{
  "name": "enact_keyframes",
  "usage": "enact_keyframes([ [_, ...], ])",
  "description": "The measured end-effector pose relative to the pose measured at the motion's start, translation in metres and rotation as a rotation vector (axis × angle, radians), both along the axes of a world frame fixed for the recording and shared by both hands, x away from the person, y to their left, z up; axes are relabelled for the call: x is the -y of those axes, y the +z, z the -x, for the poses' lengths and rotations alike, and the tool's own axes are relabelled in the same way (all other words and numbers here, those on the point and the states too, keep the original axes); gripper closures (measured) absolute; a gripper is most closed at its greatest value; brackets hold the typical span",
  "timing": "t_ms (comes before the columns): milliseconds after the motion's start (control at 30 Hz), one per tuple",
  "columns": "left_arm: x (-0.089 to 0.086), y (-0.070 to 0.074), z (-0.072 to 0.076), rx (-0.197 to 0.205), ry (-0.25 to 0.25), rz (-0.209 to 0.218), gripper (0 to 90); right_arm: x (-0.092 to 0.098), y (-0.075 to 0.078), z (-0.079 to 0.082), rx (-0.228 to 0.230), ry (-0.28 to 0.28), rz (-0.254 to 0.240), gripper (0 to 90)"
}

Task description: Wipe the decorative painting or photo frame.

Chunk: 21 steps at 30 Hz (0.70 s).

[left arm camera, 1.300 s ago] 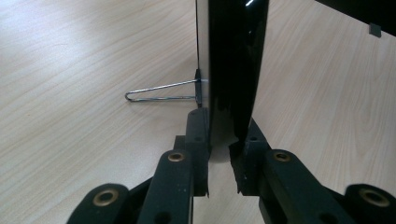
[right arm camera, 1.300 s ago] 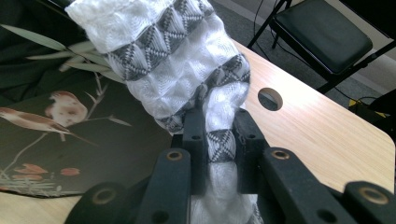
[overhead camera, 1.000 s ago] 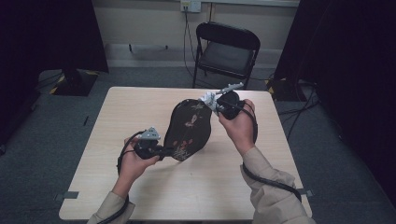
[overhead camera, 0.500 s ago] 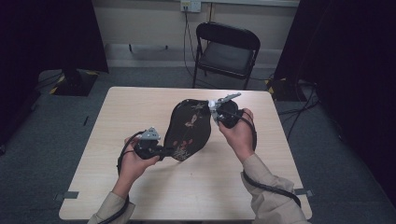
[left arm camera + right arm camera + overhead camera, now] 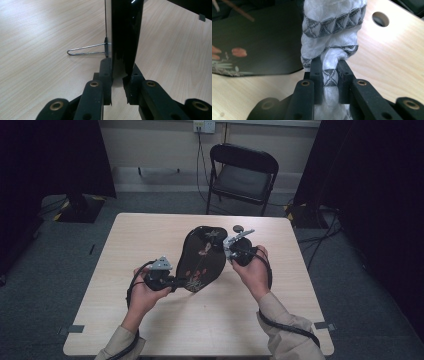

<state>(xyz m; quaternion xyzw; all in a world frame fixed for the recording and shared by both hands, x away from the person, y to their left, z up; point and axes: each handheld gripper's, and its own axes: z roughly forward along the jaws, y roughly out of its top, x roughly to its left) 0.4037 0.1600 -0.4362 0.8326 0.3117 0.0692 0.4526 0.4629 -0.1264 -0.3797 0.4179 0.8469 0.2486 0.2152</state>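
Pale wood-grain table [image 5: 150, 235]; left gripper [image 5: 117, 82] fingers clamp glossy black tray [image 5: 200, 257]; right gripper [image 5: 329, 77] fingers pinch white patterned cloth [image 5: 332, 30].

No text, label, brand, number or sign can be read in any view. The black tray [image 5: 202, 257] bears only a painted flower pattern, and the white cloth [image 5: 332, 30] only a woven band of triangles, neither carrying letters.

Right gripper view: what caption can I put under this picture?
Hand-held gripper pinching a bunched white patterned cloth beside a black lacquered tray on a wooden table.
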Motion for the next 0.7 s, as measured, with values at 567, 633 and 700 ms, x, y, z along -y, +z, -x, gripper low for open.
enact_keyframes([
  [567, 0.003, 0.000, 0.001, 0.005, 0.015, 0.006, 78.7, 0.000, -0.038, 0.004, -0.057, -0.004, 0.003, 78.9],
  [633, 0.003, 0.000, 0.001, 0.005, 0.016, 0.007, 78.7, 0.000, -0.043, 0.004, -0.065, -0.007, 0.003, 78.9],
  [700, 0.003, 0.000, 0.001, 0.007, 0.018, 0.007, 78.7, 0.001, -0.047, 0.003, -0.074, -0.008, 0.004, 78.8],
])
